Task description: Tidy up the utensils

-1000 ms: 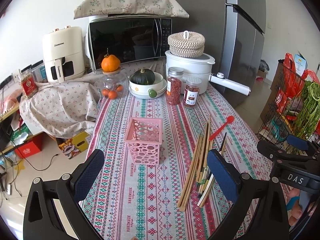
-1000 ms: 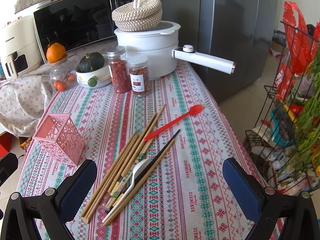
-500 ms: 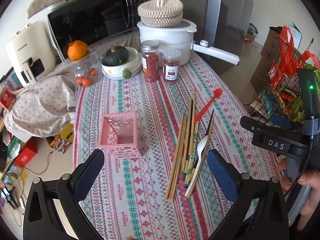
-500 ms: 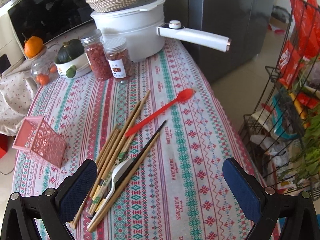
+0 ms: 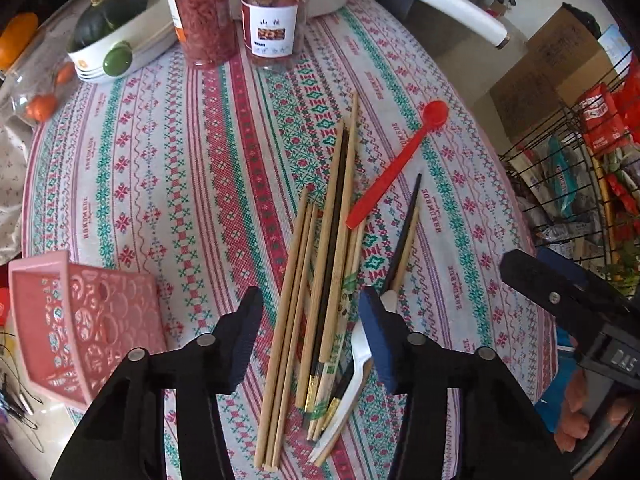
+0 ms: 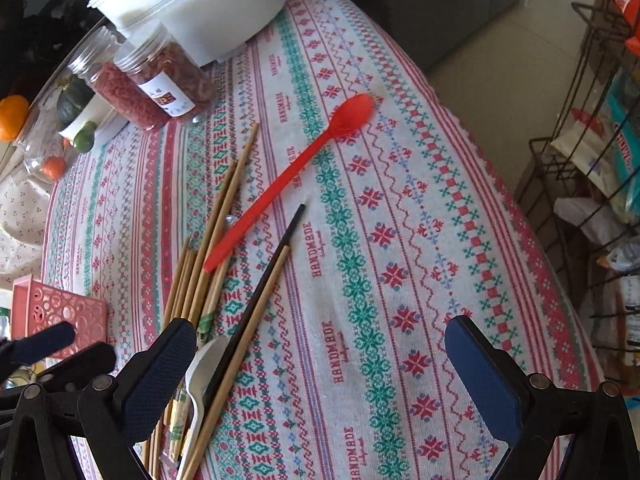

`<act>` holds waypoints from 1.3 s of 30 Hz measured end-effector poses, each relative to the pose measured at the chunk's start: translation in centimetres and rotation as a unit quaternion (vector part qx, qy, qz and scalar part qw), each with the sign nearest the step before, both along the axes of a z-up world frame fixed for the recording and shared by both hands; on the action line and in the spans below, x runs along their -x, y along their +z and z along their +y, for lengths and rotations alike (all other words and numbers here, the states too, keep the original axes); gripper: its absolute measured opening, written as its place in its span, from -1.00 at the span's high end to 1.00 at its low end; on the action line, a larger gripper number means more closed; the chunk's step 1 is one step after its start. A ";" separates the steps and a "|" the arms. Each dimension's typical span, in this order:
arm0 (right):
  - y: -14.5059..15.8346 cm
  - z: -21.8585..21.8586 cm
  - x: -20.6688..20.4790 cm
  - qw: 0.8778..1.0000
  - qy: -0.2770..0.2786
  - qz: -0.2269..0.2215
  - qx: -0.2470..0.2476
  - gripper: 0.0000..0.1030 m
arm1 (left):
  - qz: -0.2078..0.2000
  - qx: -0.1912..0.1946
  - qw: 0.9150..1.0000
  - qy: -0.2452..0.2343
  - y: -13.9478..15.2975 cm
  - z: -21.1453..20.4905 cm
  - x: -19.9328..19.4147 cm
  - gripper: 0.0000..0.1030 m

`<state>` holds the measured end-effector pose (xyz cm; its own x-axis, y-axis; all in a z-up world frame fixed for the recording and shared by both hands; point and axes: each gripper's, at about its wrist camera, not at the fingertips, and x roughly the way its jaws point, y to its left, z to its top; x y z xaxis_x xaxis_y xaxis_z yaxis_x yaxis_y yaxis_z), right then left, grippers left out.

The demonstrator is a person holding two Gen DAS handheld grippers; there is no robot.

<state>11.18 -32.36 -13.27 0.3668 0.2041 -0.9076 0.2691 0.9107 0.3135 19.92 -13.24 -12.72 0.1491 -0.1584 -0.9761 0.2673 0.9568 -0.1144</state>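
A bundle of wooden chopsticks (image 5: 320, 280) lies on the patterned tablecloth, with a black chopstick (image 5: 404, 236), a white plastic spoon (image 5: 352, 384) and a red spoon (image 5: 396, 168) beside it. My left gripper (image 5: 310, 304) is open, half closed, and its jaws straddle the chopstick bundle just above it. A pink lattice basket (image 5: 76, 324) stands to its left. My right gripper (image 6: 320, 344) is wide open over the tablecloth, right of the chopsticks (image 6: 212, 240), the white spoon (image 6: 204, 376) and the red spoon (image 6: 292, 176).
Two jars (image 5: 236, 12), a bowl with a green squash (image 5: 116, 28) and a white pot (image 6: 192, 4) with a long handle stand at the back. A wire rack (image 6: 592, 168) with packets stands beyond the table's right edge.
Both grippers moved forward and down toward the utensils. The left gripper's jaws narrowed and now straddle the chopstick bundle. The right gripper stays wide open.
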 end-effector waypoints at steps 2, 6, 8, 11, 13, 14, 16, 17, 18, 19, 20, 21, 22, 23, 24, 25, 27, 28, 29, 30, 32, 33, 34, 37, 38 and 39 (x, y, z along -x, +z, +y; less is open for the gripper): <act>-0.4 -0.5 -0.4 1.000 -0.001 0.004 -0.008 -0.99 | 0.001 -0.011 1.000 0.003 -1.2 -0.2 -1.1 0.28; -1.3 -1.2 -1.0 1.000 -0.002 0.015 -0.014 -0.98 | 0.006 -0.032 0.999 0.004 -3.1 0.0 -2.5 0.60; -1.8 -1.5 -1.1 1.000 -0.002 0.023 -0.018 -0.97 | 0.012 -0.032 0.999 0.001 -3.8 0.2 -2.9 0.69; -2.3 -1.5 -1.3 0.999 0.002 0.029 -0.016 -0.96 | 0.019 -0.031 0.999 -0.002 -4.3 0.4 -3.4 0.81; -2.4 -1.4 -1.4 0.999 0.003 0.030 -0.016 -0.95 | 0.022 -0.043 0.999 -0.015 -4.6 0.4 -3.3 0.84; -2.5 -1.3 -1.4 0.999 0.003 0.031 -0.017 -0.95 | 0.024 -0.051 0.998 -0.025 -4.8 0.2 -3.2 0.84; -2.6 -1.2 -1.5 0.999 0.003 0.034 -0.021 -0.95 | 0.028 -0.063 0.997 -0.043 -5.0 -0.1 -3.2 0.83; -2.6 -1.0 -1.5 0.999 0.004 0.034 -0.023 -0.95 | 0.029 -0.063 0.997 -0.043 -5.0 -0.2 -3.0 0.83; -2.6 -0.9 -1.6 0.999 0.004 0.035 -0.022 -0.95 | 0.027 -0.067 0.996 -0.044 -5.1 -0.4 -3.0 0.83; -2.7 -0.7 -1.6 0.999 0.003 0.035 -0.022 -0.95 | 0.024 -0.073 0.996 -0.051 -5.4 -0.9 -2.8 0.83; -2.8 -0.6 -1.7 0.999 0.001 0.036 -0.024 -0.94 | 0.018 -0.077 0.995 -0.057 -5.4 -1.1 -2.7 0.85; -2.9 -0.5 -1.8 0.999 -0.001 0.038 -0.028 -0.94 | 0.010 -0.074 0.995 -0.060 -5.3 -1.3 -2.4 0.88; -3.2 -0.3 -1.9 0.999 -0.003 0.042 -0.035 -0.92 | 0.001 -0.065 0.996 -0.058 -5.0 -1.2 -1.9 0.88; -3.5 -0.2 -2.1 0.998 -0.005 0.046 -0.042 -0.88 | -0.011 -0.046 0.997 -0.052 -4.3 -1.1 -1.0 0.88; -3.8 0.0 -2.3 0.997 -0.008 0.050 -0.049 -0.86 | -0.023 -0.030 0.998 -0.050 -3.9 -0.6 -0.1 0.88; -4.1 0.1 -2.4 0.997 -0.011 0.055 -0.058 -0.81 | -0.033 -0.017 0.998 -0.048 -3.5 -0.1 0.8 0.88; -4.7 0.4 -2.6 0.995 -0.014 0.061 -0.072 -0.69 | -0.047 0.019 0.998 -0.044 -2.5 1.1 2.7 0.88; -4.9 0.6 -2.7 0.995 -0.014 0.061 -0.075 -0.59 | -0.051 0.035 0.997 -0.041 -1.9 1.8 3.6 0.88; -5.0 0.8 -2.8 0.995 -0.015 0.061 -0.074 -0.49 | -0.058 0.050 0.996 -0.039 -1.4 2.4 4.5 0.88; -5.2 1.1 -3.0 0.996 -0.014 0.062 -0.068 -0.43 | -0.066 0.061 0.995 -0.038 -0.7 3.1 5.5 0.88; -5.2 1.8 -3.3 0.997 -0.008 0.059 -0.047 -0.28 | -0.084 0.079 0.993 -0.037 0.5 4.3 7.0 0.88; -5.1 2.3 -3.5 0.998 -0.004 0.056 -0.034 -0.24 | -0.092 0.087 0.991 -0.037 1.0 4.9 7.8 0.88; -5.2 2.8 -3.7 0.998 0.001 0.056 -0.028 -0.11 | -0.100 0.096 0.990 -0.035 1.5 5.5 8.5 0.88; -5.1 4.6 -4.0 0.998 0.018 0.057 0.015 -0.02 | -0.111 0.125 0.986 -0.021 2.4 7.6 9.7 0.88; -5.2 5.0 -3.9 0.998 0.023 0.057 0.030 -0.02 | -0.109 0.132 0.985 -0.014 2.2 8.1 9.8 0.88; -5.2 5.7 -4.0 0.997 0.029 0.058 0.045 -0.02 | -0.108 0.138 0.984 -0.009 2.0 8.4 9.8 0.88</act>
